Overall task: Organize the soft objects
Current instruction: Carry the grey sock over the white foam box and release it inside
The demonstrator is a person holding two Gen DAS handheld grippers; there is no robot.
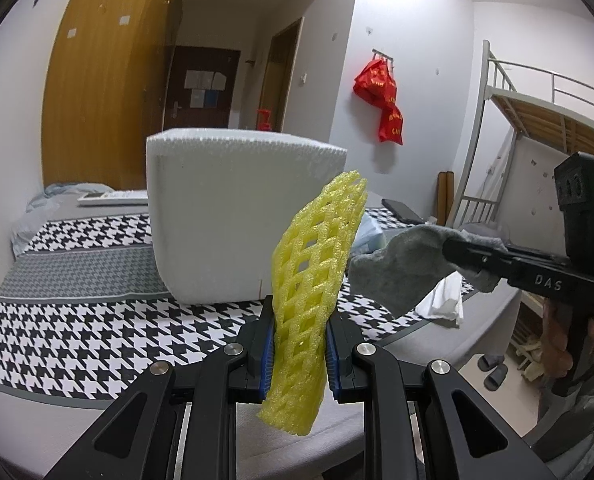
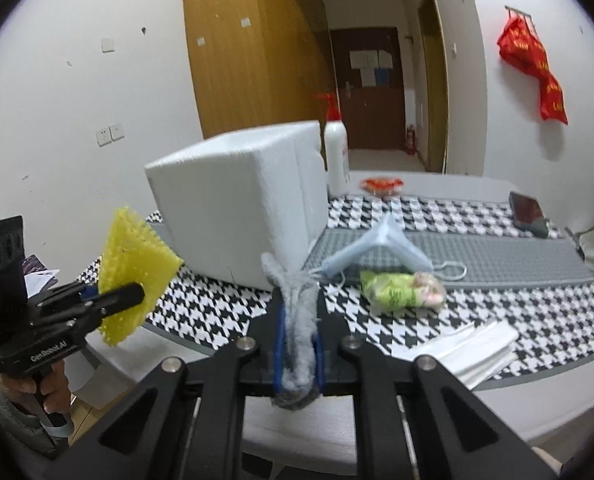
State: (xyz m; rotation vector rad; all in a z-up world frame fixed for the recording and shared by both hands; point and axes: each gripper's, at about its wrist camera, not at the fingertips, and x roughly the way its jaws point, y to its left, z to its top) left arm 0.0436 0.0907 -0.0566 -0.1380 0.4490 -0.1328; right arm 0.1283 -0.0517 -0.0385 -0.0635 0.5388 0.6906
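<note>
Left wrist view shows our left gripper clamped on a yellow foam mesh sleeve, held upright before a white polystyrene foam box on the houndstooth-patterned bed cover. Further right, our right gripper pinches a grey fabric sock above the bed.

White foam box blocks both grippers ahead.
</note>
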